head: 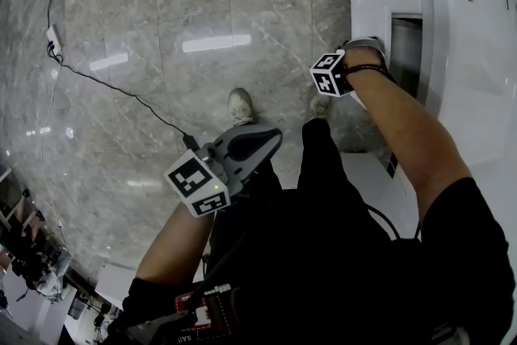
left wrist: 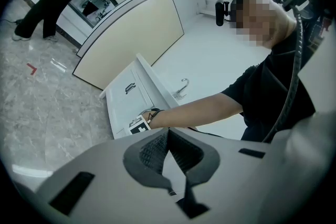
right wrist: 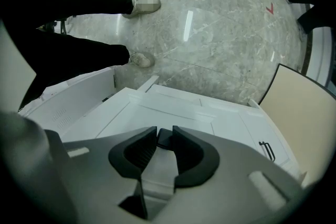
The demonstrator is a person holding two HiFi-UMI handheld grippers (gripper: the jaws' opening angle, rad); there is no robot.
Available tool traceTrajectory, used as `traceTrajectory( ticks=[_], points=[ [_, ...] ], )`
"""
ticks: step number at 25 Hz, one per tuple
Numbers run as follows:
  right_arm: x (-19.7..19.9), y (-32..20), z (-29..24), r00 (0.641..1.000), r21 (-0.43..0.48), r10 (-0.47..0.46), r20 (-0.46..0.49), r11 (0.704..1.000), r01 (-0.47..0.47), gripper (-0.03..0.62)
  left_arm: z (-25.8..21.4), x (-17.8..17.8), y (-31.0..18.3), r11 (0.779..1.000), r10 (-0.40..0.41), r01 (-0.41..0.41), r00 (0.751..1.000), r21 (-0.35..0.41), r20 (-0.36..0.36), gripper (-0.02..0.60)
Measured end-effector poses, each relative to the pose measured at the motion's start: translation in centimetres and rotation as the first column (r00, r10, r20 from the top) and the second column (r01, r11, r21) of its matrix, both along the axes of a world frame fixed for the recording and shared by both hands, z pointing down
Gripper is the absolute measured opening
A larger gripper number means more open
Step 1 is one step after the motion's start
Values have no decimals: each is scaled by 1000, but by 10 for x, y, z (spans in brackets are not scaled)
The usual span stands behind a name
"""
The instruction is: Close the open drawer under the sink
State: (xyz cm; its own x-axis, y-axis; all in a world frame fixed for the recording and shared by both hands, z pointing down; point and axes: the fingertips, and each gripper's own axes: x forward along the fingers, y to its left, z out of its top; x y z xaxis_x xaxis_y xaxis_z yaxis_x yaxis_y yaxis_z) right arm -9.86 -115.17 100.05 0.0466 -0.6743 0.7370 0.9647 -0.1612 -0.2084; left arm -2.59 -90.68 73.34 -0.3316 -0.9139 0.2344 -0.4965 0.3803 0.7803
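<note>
Step in hand, my read: closing is starting but not done. The white flat-panel drawer (right wrist: pixel 173 113) is standing out from the cabinet under the sink counter, just in front of the person's legs. The right gripper (right wrist: pixel 164 132) is sitting at the drawer front with its jaws partway closed. A small black metal handle (right wrist: pixel 163 137) is showing between the pads, and they appear to be pinching it, though contact is hard to confirm from this angle. The left gripper (left wrist: pixel 167 134) is hanging in mid-air well apart from the cabinet, jaw tips together, nothing in them.

Next move is likely calling for a straight push along the drawer's run, keeping the front square so it is not jamming. Then the jaws would be letting go once the front is flush with the neighbouring panel.

Materials:
- The drawer and the smooth white countertop (left wrist: pixel 210 60) are looking like glossy lacquered board with hard flat edges.
- A curved chrome faucet (left wrist: pixel 182 87) is hooking over the counter.
- The polished grey marble floor (right wrist: pixel 226 34) is reflecting lights.
- The gripper pads are ribbed dark rubber.
</note>
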Motion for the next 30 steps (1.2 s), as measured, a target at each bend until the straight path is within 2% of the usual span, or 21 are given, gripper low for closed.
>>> traceTrajectory(
  ticks=[30],
  points=[
    [-4, -60, -1, 999, 100, 50, 8, 994, -50, 91, 4, 0, -9, 1000, 16, -16, 1000, 10, -7, 0]
  ],
)
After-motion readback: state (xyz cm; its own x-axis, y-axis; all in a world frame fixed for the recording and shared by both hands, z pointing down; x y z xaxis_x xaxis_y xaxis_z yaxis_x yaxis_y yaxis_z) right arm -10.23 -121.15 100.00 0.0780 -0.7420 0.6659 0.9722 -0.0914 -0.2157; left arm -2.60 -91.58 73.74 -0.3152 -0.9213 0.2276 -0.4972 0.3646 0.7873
